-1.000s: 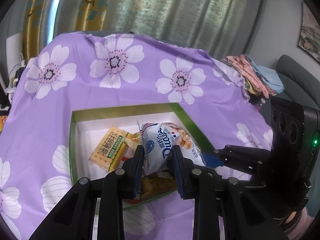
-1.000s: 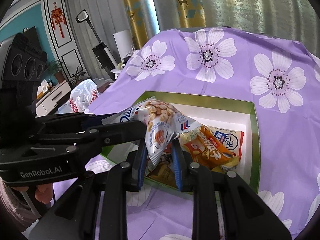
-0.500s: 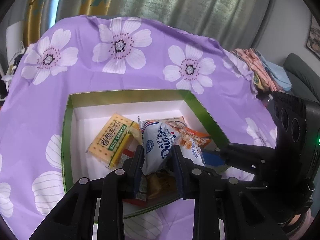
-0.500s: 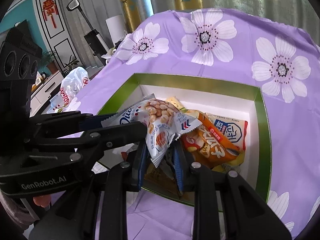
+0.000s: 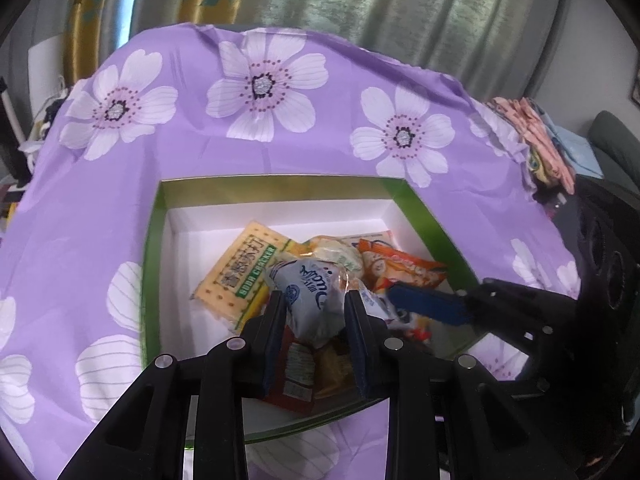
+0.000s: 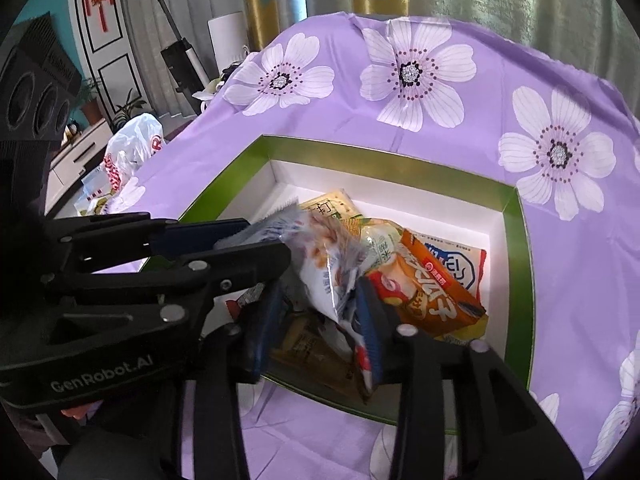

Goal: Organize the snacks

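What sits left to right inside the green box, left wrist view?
Yellow soda cracker packet with green band → white-and-blue snack bag pinched by the left gripper → orange snack packet → blue pad of the right gripper, all within the green-rimmed box.

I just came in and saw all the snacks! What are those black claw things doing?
A person holds two grippers over a green box of snacks. The left gripper pinches a white-and-blue snack bag. The right gripper has just been opening, with the bag's other end between its jaws. It hangs just above the other packets.
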`<control>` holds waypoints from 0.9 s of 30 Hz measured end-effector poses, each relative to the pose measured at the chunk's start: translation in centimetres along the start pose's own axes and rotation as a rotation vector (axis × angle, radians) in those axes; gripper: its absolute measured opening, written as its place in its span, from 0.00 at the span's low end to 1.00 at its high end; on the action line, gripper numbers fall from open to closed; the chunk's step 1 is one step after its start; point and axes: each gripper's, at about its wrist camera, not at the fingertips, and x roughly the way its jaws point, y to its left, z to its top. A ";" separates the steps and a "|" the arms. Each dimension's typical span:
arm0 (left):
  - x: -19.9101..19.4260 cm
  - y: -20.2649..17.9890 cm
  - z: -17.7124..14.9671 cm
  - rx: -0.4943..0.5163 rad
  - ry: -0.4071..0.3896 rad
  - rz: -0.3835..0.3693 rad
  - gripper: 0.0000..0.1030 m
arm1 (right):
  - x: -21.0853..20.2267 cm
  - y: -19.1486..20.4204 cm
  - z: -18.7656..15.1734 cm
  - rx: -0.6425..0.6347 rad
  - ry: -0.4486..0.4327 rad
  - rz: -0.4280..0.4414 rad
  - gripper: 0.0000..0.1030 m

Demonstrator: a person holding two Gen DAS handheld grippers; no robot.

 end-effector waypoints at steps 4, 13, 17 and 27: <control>-0.4 0.1 0.0 -0.003 -0.002 0.024 0.47 | -0.3 0.1 0.0 0.002 -0.005 -0.010 0.48; -3.2 -0.8 0.1 0.027 -0.049 0.088 0.79 | -2.9 0.4 0.0 -0.005 -0.053 -0.053 0.65; -4.8 -1.5 0.2 0.045 -0.069 0.111 0.81 | -5.0 0.4 -0.2 -0.006 -0.093 -0.098 0.81; -7.9 -3.0 -0.3 0.046 -0.085 0.208 0.96 | -8.7 0.1 -1.0 0.009 -0.111 -0.155 1.00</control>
